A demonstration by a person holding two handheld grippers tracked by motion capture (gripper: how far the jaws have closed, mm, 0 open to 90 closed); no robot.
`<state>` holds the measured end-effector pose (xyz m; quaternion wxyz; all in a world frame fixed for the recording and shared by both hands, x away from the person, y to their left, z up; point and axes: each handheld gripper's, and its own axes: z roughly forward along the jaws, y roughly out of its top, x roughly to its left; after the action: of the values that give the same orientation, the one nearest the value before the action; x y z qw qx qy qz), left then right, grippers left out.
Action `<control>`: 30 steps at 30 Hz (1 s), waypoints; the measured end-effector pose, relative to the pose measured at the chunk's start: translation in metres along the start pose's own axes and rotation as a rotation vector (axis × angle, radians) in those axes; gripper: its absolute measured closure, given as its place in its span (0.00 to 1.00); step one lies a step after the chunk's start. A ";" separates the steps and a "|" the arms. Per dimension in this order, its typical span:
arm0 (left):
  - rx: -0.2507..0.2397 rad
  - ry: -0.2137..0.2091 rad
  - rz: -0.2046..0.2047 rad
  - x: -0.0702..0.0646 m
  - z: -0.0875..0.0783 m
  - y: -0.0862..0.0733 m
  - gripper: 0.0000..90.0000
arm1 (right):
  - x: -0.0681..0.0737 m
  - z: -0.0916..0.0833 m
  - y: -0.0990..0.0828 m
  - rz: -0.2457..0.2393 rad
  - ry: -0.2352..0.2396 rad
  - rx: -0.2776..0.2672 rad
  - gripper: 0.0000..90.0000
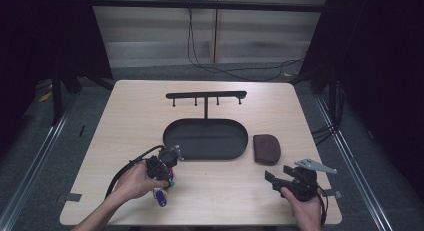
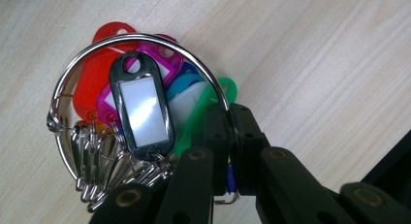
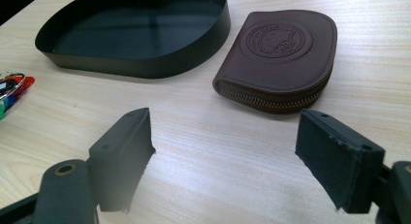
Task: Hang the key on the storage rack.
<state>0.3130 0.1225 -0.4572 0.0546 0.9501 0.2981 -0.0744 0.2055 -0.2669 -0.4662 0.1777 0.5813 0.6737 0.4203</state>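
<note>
A large metal key ring [image 2: 140, 39] carries several coloured plastic key tags [image 2: 143, 107] in red, pink, black, blue and green, plus small split rings. My left gripper [image 2: 228, 136] is shut on the ring's wire, over the wooden table. From above, that gripper [image 1: 167, 167] sits at the front left with the tags [image 1: 161, 195] beneath it. My right gripper [image 1: 280, 173] is at the front right, open and holding nothing; its jaws stand wide apart [image 3: 225, 151] a short way in front of a brown zipped leather pouch [image 3: 281, 56].
A black oval tray [image 1: 175, 141] with a hook rack [image 1: 206, 96] on a post stands mid-table, left of the pouch [image 1: 266, 148]. The tray's wall [image 3: 145, 64] lies ahead-left of the right gripper. Cables trail on the floor beyond the table.
</note>
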 end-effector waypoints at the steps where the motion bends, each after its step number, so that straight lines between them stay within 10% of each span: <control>1: 0.011 -0.006 0.008 0.000 -0.002 0.000 0.97 | 0.000 0.000 0.000 0.001 0.000 0.000 0.23; 30: -0.045 0.007 -0.006 0.010 -0.056 -0.006 0.97 | -0.001 -0.001 0.000 0.002 -0.015 -0.004 0.17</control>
<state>0.3239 0.1417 -0.4040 0.0747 0.9479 0.3029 -0.0648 0.2051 -0.2680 -0.4656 0.1837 0.5847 0.6708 0.4175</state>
